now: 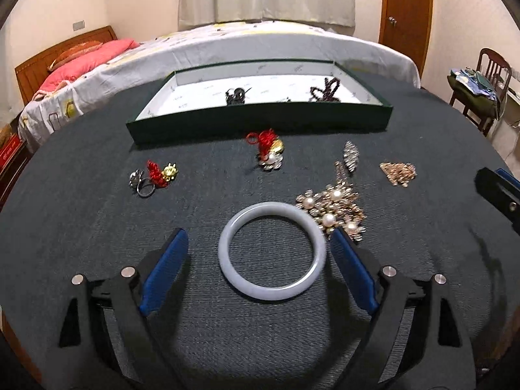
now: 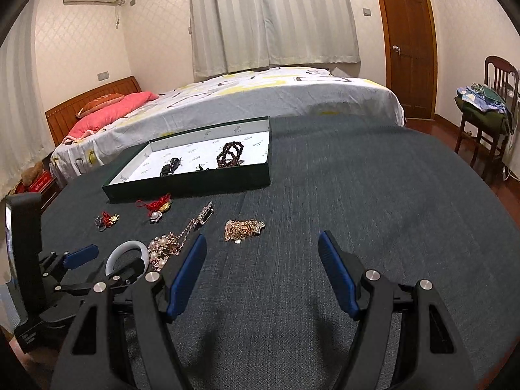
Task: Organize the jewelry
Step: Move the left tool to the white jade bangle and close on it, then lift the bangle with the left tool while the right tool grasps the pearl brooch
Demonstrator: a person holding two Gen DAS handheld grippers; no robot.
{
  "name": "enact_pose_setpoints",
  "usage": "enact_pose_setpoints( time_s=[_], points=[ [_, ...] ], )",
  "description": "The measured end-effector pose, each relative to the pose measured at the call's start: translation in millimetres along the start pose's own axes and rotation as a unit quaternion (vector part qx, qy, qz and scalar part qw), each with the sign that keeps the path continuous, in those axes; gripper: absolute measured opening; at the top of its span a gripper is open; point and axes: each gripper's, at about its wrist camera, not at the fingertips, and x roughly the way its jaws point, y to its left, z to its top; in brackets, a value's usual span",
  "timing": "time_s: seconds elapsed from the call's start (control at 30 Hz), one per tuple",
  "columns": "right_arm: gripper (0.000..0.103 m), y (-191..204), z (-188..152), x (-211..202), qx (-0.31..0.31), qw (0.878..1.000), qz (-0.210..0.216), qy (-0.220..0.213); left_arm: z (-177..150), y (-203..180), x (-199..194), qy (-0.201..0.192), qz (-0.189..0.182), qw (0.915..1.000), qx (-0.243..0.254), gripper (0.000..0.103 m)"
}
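done: tray (image 1: 156, 130) at the far side of the desk (image 1: 81, 243) holds a dark beaded bracelet (image 1: 326, 91), a small black piece (image 1: 235, 95) and maybe a tiny item by the near wall, too small to tell; by my count few pieces in
left: six loose lots on the desk, all outside the tray; judged well under half done
bangle (image 1: 272, 251): pale grey-lilac, jade-like, smooth glossy rigid ring, flat on the cloth, nearest piece
pearl cluster (image 1: 334, 211): gold-tone links with round pearls, tangled heap, touching the bangle's right edge
gold chain pile (image 1: 399, 172): fine links, loose flat heap, apart to the right
crystal brooch (image 1: 350, 155): faceted, elongated, chain trailing to the pearl cluster
red knot charms: one with gold bead and pearl flower (image 1: 268, 149) just before the tray; one with ring and gold charm (image 1: 155, 177) at left
tray build: dark green card walls, white printed liner, shallow rectangle
desk surface: dark ribbed cloth
left gripper (image 1: 260, 247): fingers wide apart, straddling the bangle, pads not touching it
right gripper (image 2: 262, 247): fingers apart, nothing between, over bare cloth
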Motion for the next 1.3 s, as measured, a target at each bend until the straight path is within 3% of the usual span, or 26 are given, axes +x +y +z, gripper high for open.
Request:
enact_pose_setpoints(
  time_s=[0.27,0.43,0.57,0.8,1.3],
  points=[
    [0.069,0,-4,1,0.0,1.0,-0.001,0.004,2,8,8,0.017,-0.025,0.9994,-0.019,0.087],
    [0.069,0,-5,1,-0.001,1.0,-0.003,0.004,2,2,12,0.031,-0.018,0.9994,0.001,0.087],
    [0.069,0,-6,2,-0.001,1.0,-0.002,0.007,0,2,8,0.019,-0.028,0.9994,0.006,0.07],
    [0.069,6,-8,3,-0.008,1.0,-0.001,0.011,-1,12,4,0.007,-0.043,0.999,-0.012,0.069],
    [0.069,59,-2,28,-0.037,0.998,0.038,0.043,14,89,-39,-0.056,0.035,0.996,-0.06,0.069]
  ],
)
